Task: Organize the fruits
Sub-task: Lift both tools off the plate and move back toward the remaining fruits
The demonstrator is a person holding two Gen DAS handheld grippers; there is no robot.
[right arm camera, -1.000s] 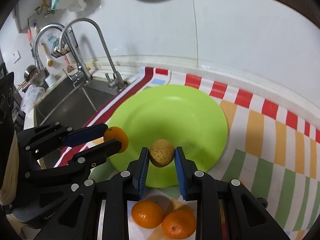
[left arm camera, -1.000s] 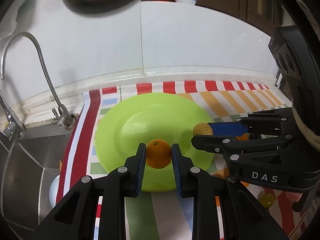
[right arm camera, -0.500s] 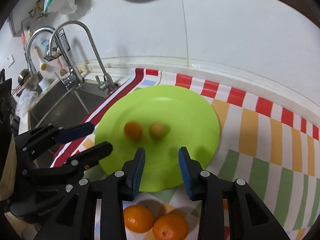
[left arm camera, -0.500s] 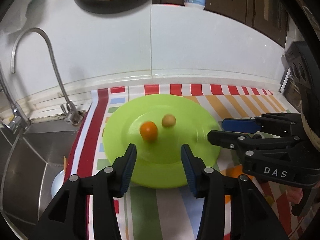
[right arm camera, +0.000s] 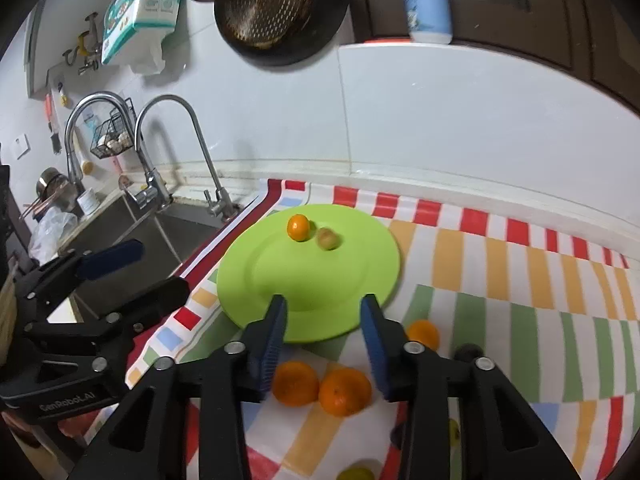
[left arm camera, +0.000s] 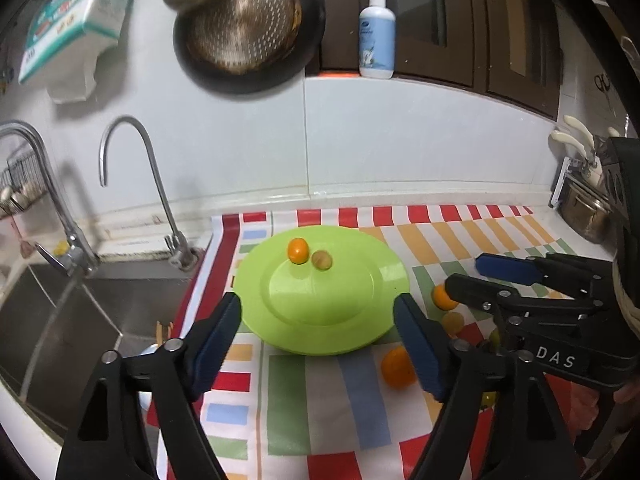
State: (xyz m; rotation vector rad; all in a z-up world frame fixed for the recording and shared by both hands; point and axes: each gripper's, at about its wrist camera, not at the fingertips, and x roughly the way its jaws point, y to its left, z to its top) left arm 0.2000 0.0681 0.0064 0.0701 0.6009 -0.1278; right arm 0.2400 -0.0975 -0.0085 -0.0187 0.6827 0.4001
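Observation:
A lime green plate (left arm camera: 320,304) (right arm camera: 312,280) lies on a striped cloth. A small orange (left arm camera: 297,250) (right arm camera: 298,227) and a yellowish-brown fruit (left arm camera: 321,260) (right arm camera: 327,237) rest side by side at its far part. My left gripper (left arm camera: 320,344) is wide open and empty, drawn back over the plate's near rim. My right gripper (right arm camera: 323,340) is open and empty at the plate's near edge; it also shows in the left wrist view (left arm camera: 472,276). Loose oranges (right arm camera: 296,383) (right arm camera: 344,392) (right arm camera: 423,334) lie on the cloth near the right gripper.
A steel sink (left arm camera: 80,320) with two faucets (left arm camera: 156,184) is left of the cloth. A small yellow-green fruit (right arm camera: 356,474) lies at the near cloth edge. A pan (left arm camera: 244,28) and soap bottle (left arm camera: 376,36) sit on the wall. A knife rack (left arm camera: 580,176) stands far right.
Both grippers opened and let the orange and the yellowish fruit go onto the plate, then pulled back and up. The two fruits rolled to the plate's far part.

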